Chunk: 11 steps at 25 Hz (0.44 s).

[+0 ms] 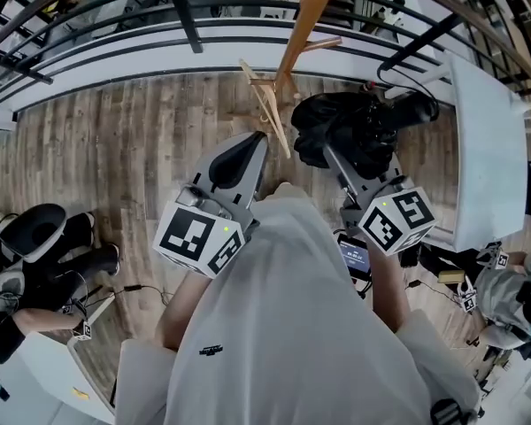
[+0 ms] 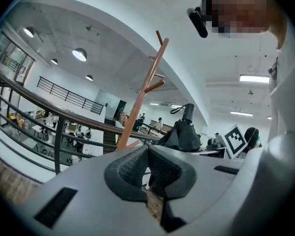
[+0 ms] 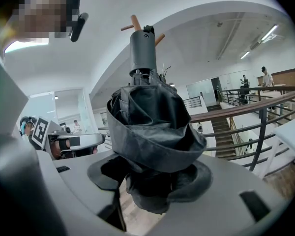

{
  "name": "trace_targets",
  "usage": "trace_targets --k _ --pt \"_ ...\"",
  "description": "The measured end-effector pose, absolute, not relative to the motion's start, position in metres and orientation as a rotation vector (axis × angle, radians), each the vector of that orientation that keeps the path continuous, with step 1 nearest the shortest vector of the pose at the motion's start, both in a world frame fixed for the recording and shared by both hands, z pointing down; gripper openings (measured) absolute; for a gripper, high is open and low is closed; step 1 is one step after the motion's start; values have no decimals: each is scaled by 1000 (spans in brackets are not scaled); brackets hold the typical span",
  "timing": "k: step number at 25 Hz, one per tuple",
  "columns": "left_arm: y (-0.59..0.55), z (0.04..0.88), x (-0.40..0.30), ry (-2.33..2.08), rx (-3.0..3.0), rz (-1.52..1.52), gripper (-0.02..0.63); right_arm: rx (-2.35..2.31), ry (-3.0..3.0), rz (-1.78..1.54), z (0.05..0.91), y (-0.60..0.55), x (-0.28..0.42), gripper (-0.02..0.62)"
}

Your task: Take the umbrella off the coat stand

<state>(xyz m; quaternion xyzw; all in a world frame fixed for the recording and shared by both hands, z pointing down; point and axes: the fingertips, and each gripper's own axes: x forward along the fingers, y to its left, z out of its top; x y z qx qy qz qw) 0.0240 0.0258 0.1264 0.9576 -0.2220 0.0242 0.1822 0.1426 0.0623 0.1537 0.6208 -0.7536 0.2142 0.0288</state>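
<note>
A black folded umbrella (image 3: 150, 132) stands upright between the jaws of my right gripper (image 3: 148, 181), which is shut on its bunched fabric. Its grey handle (image 3: 143, 48) points up. Behind the handle show the pegs of the wooden coat stand (image 3: 135, 22). In the head view the umbrella (image 1: 354, 127) hangs to the right of the coat stand (image 1: 303, 25), apart from it, in my right gripper (image 1: 338, 153). My left gripper (image 1: 250, 153) is shut with nothing in it, beside the stand's feet. In the left gripper view the pads of my left gripper (image 2: 148, 168) meet, with the stand (image 2: 137, 102) and the umbrella (image 2: 183, 134) beyond them.
A curved black railing (image 1: 115, 38) runs along the far edge of the wooden floor (image 1: 115, 140). A white panel (image 1: 487, 158) stands at the right. Dark boots and bags (image 1: 44, 255) lie on the floor at the left, cables and gear (image 1: 465, 286) at the right.
</note>
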Motion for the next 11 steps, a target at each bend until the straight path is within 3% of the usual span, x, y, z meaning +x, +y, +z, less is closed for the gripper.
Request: trace_targets --k 11 --pt "26 124 28 -641 2685 63 25 1894 -2330 683 154 68 147 270"
